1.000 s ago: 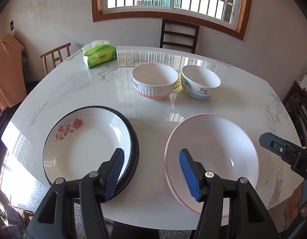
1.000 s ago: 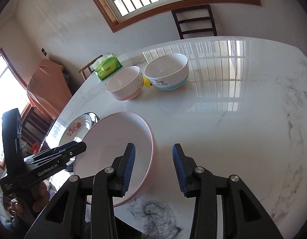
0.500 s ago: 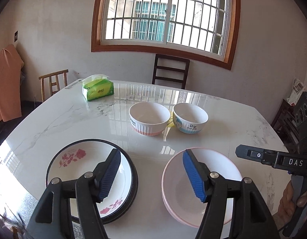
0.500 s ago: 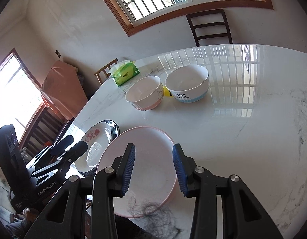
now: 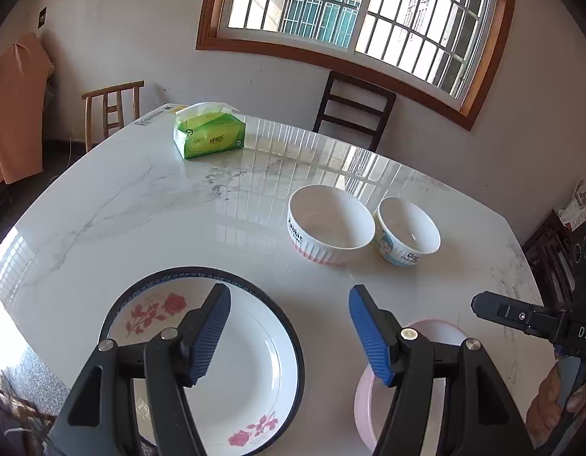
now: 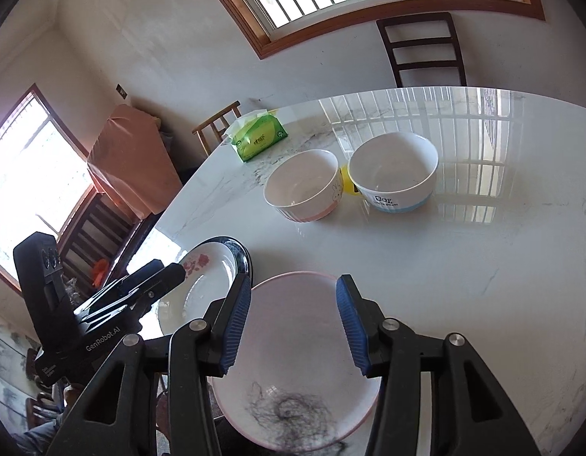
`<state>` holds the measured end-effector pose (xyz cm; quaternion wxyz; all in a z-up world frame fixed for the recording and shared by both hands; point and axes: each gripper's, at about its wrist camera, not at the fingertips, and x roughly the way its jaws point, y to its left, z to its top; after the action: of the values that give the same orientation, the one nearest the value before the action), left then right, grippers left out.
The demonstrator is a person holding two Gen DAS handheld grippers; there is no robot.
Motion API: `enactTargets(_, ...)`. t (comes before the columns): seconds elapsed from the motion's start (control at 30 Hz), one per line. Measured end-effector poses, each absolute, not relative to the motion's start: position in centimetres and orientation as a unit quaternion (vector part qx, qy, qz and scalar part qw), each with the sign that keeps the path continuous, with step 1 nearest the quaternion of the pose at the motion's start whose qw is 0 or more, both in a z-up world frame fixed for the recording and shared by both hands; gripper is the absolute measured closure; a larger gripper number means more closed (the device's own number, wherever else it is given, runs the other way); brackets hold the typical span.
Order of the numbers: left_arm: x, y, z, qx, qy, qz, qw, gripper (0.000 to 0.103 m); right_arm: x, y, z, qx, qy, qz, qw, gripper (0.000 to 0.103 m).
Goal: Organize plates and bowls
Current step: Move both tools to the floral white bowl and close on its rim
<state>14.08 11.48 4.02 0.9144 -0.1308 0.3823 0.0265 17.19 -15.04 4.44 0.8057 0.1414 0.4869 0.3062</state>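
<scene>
Left wrist view: the left gripper [image 5: 289, 328] hangs above the marble table [image 5: 179, 220] with jaws wide and nothing between them; its left finger overlaps the rose plate [image 5: 255, 361], whose lower rim is cut off by the frame, and its right finger hides much of the pink plate [image 5: 444, 334]. The Rabbit bowl [image 5: 329, 224] and the Dog bowl [image 5: 406, 231] stand just beside each other, well beyond the fingertips; a tissue pack [image 5: 209, 135] lies far back. The right gripper [image 5: 482, 304] enters at the right edge, its jaws not readable here. Right wrist view: the right gripper [image 6: 293, 311] has jaws opening, empty, above the pink plate [image 6: 296, 326]; a dark tangle [image 6: 289, 414] on the plate's near side is hard to identify; a small yellow object [image 6: 345, 182] is mostly hidden between the bowls
</scene>
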Motion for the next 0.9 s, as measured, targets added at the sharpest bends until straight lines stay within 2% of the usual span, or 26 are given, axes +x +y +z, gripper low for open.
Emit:
enactTargets(0.2,20.6,13.9,4.3,-0.168,0.424,-0.002,0.89,0.036,22.1,-13.2,3.0,0.179,0.543,0.304,0.762,0.062)
enactTargets(0.37,25.9,14.7,2.0,-0.19,0.488,-0.03,0.851,0.036,26.0,-11.6,1.4,0.208,0.58,0.287,0.734,0.064)
enactTargets(0.63,30.7,15.1,-0.1,-0.21,0.524,-0.044,0.824,0.036,29.9,-9.5,-1.0,0.203,0.612,0.246,0.724,0.066)
enactTargets(0.8,32.1,14.0,-1.5,-0.167,0.555,-0.017,0.815,0.036,31.2,-9.0,-2.3,0.206,0.623,0.231,0.718,0.069)
enactTargets(0.9,32.8,13.6,-2.1,-0.141,0.561,-0.008,0.816,0.036,31.6,-8.5,-3.0,0.202,0.628,0.224,0.717,0.076)
